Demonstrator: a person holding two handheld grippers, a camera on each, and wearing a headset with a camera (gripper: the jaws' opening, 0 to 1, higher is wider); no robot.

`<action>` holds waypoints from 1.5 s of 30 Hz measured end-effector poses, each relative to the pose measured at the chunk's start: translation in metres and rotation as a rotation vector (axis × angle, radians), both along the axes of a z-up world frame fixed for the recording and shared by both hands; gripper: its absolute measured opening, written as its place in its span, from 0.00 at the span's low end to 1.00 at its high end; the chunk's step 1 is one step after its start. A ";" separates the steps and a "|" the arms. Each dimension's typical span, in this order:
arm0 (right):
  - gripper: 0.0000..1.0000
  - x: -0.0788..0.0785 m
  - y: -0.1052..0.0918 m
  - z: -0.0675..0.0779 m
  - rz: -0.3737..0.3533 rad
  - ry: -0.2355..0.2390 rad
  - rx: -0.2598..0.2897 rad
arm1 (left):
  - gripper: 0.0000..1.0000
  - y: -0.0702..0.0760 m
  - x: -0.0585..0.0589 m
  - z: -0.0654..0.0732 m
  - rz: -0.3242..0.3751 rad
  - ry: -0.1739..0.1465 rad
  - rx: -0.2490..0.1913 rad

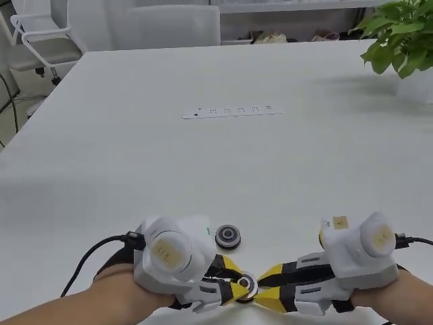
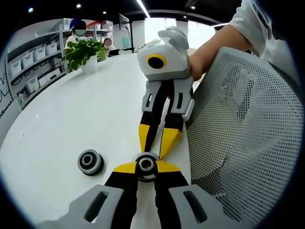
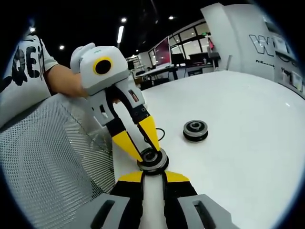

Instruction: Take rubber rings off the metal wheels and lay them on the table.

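Observation:
A metal wheel (image 1: 245, 283) with a black rubber ring is held just above the table's near edge, between both grippers. My left gripper (image 1: 238, 288) comes in from the left and is shut on the wheel (image 2: 145, 166), one yellow tip on each side. My right gripper (image 1: 256, 290) meets it from the right, and its nearly closed fingertips (image 2: 155, 149) pinch the wheel's rim at the rubber ring. In the right gripper view the wheel (image 3: 152, 160) sits just past my own tips (image 3: 152, 176). A second wheel (image 1: 228, 236) lies flat on the table close behind.
A white socket strip (image 1: 232, 110) lies mid-table. A potted plant (image 1: 399, 40) stands at the far right corner and a white chair (image 1: 27, 34) at the far left. A grey mesh chair back (image 2: 238, 133) is close behind the grippers. The white table (image 1: 135, 156) is wide.

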State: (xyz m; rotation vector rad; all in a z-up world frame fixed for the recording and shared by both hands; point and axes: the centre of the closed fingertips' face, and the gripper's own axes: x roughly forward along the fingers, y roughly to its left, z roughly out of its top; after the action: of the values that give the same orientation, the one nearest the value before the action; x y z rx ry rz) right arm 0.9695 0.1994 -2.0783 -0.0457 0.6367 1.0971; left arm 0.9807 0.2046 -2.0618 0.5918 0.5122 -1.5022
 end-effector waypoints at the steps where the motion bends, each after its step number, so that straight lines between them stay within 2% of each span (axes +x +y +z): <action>1: 0.07 0.001 -0.002 -0.002 -0.010 -0.003 -0.013 | 0.07 0.000 0.000 0.000 0.001 0.000 0.001; 2: 0.07 0.001 -0.002 0.000 -0.014 0.014 0.007 | 0.07 0.000 0.000 0.000 0.001 -0.001 0.001; 9: 0.05 0.002 -0.002 -0.002 -0.024 0.020 0.005 | 0.07 0.000 0.000 0.000 0.005 0.000 0.001; 12: 0.00 0.004 -0.003 -0.003 -0.057 0.044 0.012 | 0.07 0.001 0.001 -0.001 0.009 0.001 0.001; 13: 0.00 0.003 -0.001 -0.001 -0.037 0.052 0.031 | 0.07 0.000 0.001 0.000 0.009 0.000 0.000; 14: 0.00 0.006 -0.004 -0.003 -0.064 0.066 0.026 | 0.07 0.000 0.001 0.000 0.010 0.000 0.001; 27: 0.00 0.008 -0.005 -0.002 -0.108 0.085 0.049 | 0.07 0.000 0.002 -0.001 0.014 0.001 -0.001; 41: 0.00 0.010 -0.007 0.002 -0.158 0.119 0.104 | 0.07 0.000 0.002 0.000 0.019 0.002 -0.003; 44: 0.00 0.012 -0.008 0.006 -0.174 0.112 0.130 | 0.07 0.000 0.002 0.000 0.018 0.001 -0.004; 45: 0.00 0.014 -0.009 0.009 -0.188 0.125 0.152 | 0.07 0.000 0.002 0.000 0.019 0.001 -0.004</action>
State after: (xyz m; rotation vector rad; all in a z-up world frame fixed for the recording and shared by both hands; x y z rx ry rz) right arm 0.9835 0.1909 -2.0698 0.2117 0.6541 0.9682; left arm 0.9830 0.2043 -2.0619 0.5816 0.5143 -1.4858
